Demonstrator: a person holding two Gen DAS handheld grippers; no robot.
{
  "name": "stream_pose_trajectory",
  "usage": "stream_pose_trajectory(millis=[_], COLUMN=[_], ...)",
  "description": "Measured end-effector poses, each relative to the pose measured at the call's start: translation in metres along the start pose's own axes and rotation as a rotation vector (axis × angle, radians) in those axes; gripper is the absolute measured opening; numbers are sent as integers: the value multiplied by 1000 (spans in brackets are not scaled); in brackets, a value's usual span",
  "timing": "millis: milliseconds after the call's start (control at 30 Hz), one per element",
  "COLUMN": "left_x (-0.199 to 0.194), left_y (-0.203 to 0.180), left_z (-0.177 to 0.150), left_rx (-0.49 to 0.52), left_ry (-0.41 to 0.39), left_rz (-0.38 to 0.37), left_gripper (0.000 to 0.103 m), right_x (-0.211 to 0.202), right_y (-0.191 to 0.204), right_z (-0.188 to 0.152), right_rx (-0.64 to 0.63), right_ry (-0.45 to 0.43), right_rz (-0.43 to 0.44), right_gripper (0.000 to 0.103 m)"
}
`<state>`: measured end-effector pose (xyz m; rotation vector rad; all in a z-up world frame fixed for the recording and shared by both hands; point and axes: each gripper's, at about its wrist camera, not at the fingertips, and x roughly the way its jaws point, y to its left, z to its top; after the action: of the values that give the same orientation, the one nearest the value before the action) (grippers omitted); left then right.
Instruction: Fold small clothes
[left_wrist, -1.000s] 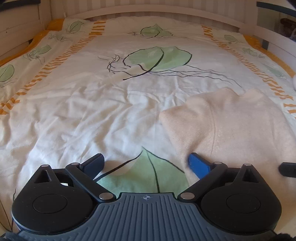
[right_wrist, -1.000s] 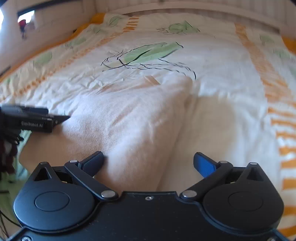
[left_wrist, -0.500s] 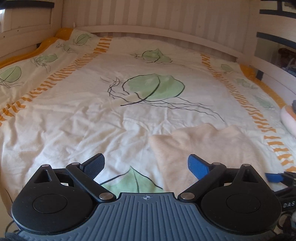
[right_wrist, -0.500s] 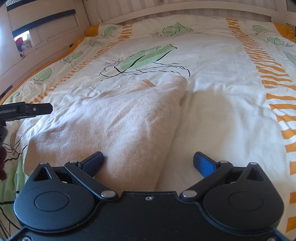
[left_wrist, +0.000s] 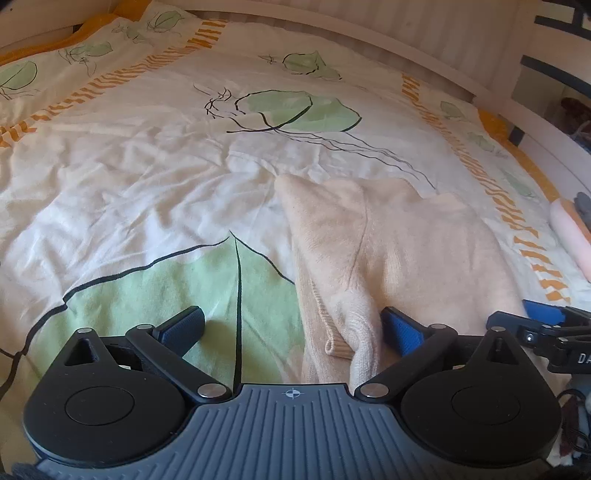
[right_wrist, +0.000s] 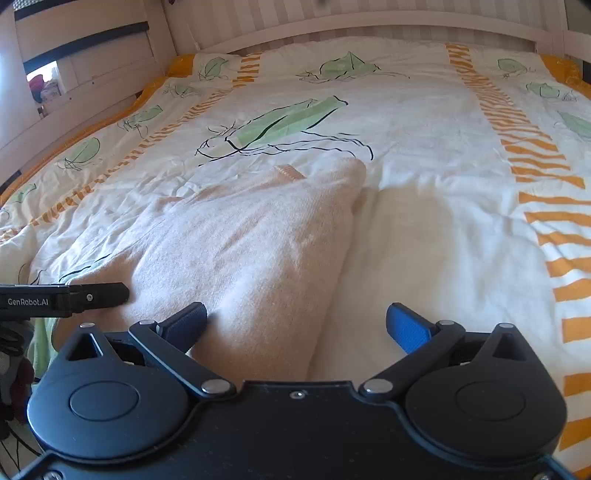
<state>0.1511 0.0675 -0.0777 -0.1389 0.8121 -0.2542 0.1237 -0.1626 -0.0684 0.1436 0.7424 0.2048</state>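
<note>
A pale peach, fuzzy knitted garment (left_wrist: 399, 240) lies folded on a white quilted bedspread printed with green leaves and orange dashed stripes (left_wrist: 147, 177). In the left wrist view the garment occupies the right half of the near bed; a ribbed cuff or hem edge (left_wrist: 334, 341) shows at its near left border, over the large green leaf print.

The left gripper (left_wrist: 291, 326) sits low at the garment's near left edge. Its fingers are spread wide: the left pad (left_wrist: 183, 325) rests over the green leaf print, and the right blue pad (left_wrist: 400, 330) is against the garment's surface. A fold of the fabric lies between the two pads, but nothing is pinched.

The right gripper (right_wrist: 297, 321) is at the garment's near right edge, likewise spread wide. Its left pad (right_wrist: 186, 321) touches the top of the folded knit (right_wrist: 251, 236); its right blue pad (right_wrist: 408, 326) is over bare white bedspread (right_wrist: 443, 229). It grips nothing.

Each gripper is visible to the other camera: the right one at the right border of the left view (left_wrist: 546, 325), the left one at the left border of the right view (right_wrist: 66, 299), touching or just beside the garment.

A rolled pink item (left_wrist: 570, 240) lies at the bed's right edge, well apart from the garment. A white slatted headboard (right_wrist: 369, 18) closes the far end.
</note>
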Motion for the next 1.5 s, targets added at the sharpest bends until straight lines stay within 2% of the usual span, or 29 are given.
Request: stream_pose_trajectory(millis=[233,367,533,667,800,900,1000,1133,1300,1500], left_x=[-16,-24,-55,-88,-113,-122,-125,-126,-130,-134], left_y=[20,23,14,-5,-30,-50,-66,-74,-72,-68], left_z=[-8,-9,-5,-1,3,1,-6,-17,-28,-34], left_rx=[-118,-136,-108,-66,-8,41,80,97,70,41], left_ry=[-18,-25,-97,-153,-182,-182,-160,-145,-113,-101], left_rz=[18,25,30,3,13,72,149,207,184,192], left_gripper=[102,102,102,101,101,101,101,101,101,101], right_x=[-20,-32,-62,-89,-105,-114,-124,-135,-134,-131], right_y=[1,-1,8,23,41,51,61,70,72,74], right_z=[-4,-4,6,14,16,11,5,-3,-8,-17], right_rx=[10,43,44,33,-6,-33,-64,-63,-6,8], right_ry=[-20,-37,-119,-175,-172,-162,-177,-195,-153,-97], right_rz=[-7,6,-4,18,-35,-66,-56,-65,-165,-225], right_gripper=[103,103,103,103,103,103,103,102,102,102])
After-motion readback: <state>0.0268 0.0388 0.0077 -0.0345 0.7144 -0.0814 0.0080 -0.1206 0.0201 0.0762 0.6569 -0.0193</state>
